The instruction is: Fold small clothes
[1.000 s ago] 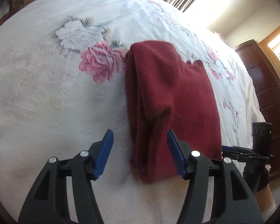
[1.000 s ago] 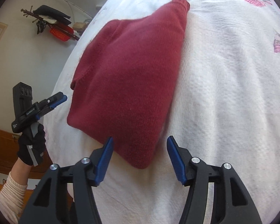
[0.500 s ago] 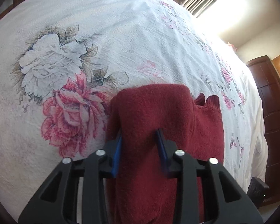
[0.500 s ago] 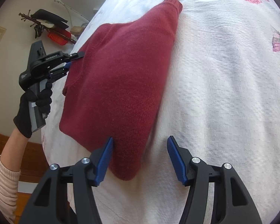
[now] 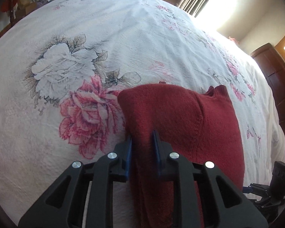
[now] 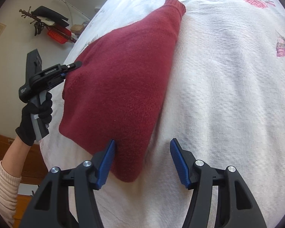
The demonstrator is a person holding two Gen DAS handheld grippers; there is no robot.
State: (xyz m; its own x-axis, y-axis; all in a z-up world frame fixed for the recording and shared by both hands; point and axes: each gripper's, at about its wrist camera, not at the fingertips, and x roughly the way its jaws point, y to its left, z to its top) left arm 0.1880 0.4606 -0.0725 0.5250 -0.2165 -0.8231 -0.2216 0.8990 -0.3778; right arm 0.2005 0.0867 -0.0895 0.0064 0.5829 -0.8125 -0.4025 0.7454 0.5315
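A dark red knitted sweater [image 5: 190,125] lies folded on a white flowered bedspread [image 5: 96,38]. My left gripper [image 5: 142,138] is shut on a thick fold at the sweater's left edge, with cloth bunched between its blue pads. In the right wrist view the same sweater [image 6: 127,76] stretches away to a ribbed cuff at the top. My right gripper [image 6: 142,150] stands open over the sweater's near corner, its left pad touching the cloth and its right pad over bare bedspread. The left gripper [image 6: 74,66] shows there too, held by a black-gloved hand [image 6: 36,117], clamped on the far edge.
A dark wooden cabinet [image 5: 275,72] stands beyond the bed's right edge under a bright window. A wall rack with dark and red items [image 6: 51,24] hangs past the bed. White bedspread [image 6: 228,95] spreads to the right of the sweater.
My left gripper moved forward along the sweater's left edge and shut on the fold. My right gripper crept closer to the near corner and stayed open.
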